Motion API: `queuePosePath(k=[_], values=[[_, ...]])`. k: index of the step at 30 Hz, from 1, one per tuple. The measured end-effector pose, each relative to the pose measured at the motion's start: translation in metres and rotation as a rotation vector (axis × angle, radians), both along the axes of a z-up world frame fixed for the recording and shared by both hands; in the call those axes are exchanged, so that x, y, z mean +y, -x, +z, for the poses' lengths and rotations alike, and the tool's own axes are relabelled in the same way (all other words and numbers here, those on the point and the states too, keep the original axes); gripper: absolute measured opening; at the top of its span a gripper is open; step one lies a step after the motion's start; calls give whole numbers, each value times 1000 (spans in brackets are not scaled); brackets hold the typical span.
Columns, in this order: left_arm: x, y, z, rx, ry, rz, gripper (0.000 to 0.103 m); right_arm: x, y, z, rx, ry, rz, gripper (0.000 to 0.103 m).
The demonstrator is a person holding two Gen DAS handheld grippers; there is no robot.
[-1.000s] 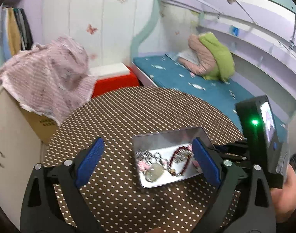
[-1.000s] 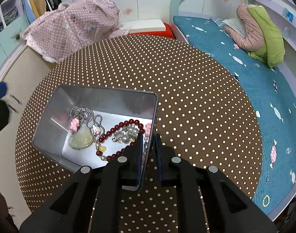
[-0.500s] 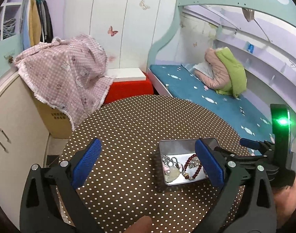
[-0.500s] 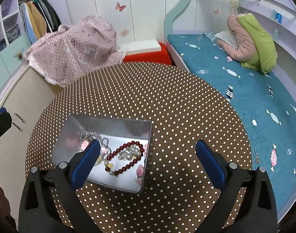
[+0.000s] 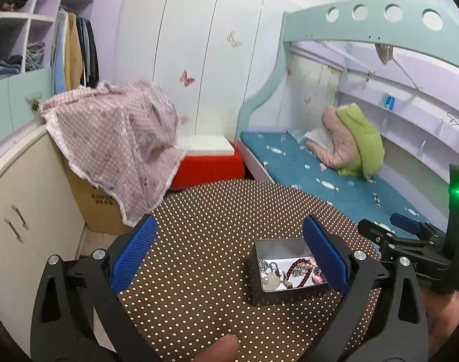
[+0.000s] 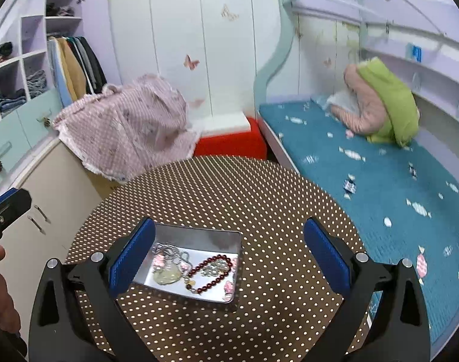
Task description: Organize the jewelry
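A silver metal tin stands on the round brown polka-dot table. It holds a dark red bead bracelet, a pale green pendant on a silver chain and small pink pieces. The tin also shows in the left wrist view, with the bracelet inside. My right gripper is open and empty, raised above the table, its left finger in front of the tin's left side. My left gripper is open and empty, held back from the tin. The right gripper also shows in the left wrist view.
A cardboard box under a pink checked cloth stands left of the table beside a cream cabinet. A red box sits behind the table. A bed with a teal cover runs along the right.
My right gripper let go of the tin's rim, opened wide and pulled back and up. My left gripper also drew back and rose, so the tin looks smaller.
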State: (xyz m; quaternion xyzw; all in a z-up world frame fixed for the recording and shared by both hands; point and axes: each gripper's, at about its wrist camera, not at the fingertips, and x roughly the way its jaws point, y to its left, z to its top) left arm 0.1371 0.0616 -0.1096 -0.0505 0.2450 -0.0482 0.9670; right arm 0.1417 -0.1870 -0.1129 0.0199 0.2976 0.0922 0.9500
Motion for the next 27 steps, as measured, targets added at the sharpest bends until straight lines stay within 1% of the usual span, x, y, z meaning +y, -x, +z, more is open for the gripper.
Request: queuePosePath(k=[5, 8, 11, 14, 18, 20, 24, 27], values=[[-5, 35, 19, -87, -28, 12, 98, 4, 34, 21, -93, -7, 5, 95], [-8, 56, 27, -126, -45, 15, 98, 7, 63, 34, -146, -19, -1, 95], [-11, 78, 33, -164, -73, 31, 98, 11, 85, 42, -175, -18, -10, 95], [-14, 99, 36, -180, -97, 47, 98, 11, 108, 48, -207, -17, -27, 95], [-16, 126, 37, -202, -111, 70, 98, 7, 139, 50, -239, -12, -75, 95], [-17, 136, 38, -205, -117, 69, 98, 4, 147, 52, -241, -15, -90, 95], [-21, 156, 44, -231, -127, 78, 98, -2, 163, 59, -290, -19, -141, 95], [-22, 166, 48, -240, -120, 80, 98, -3, 168, 60, -306, -25, -151, 95]])
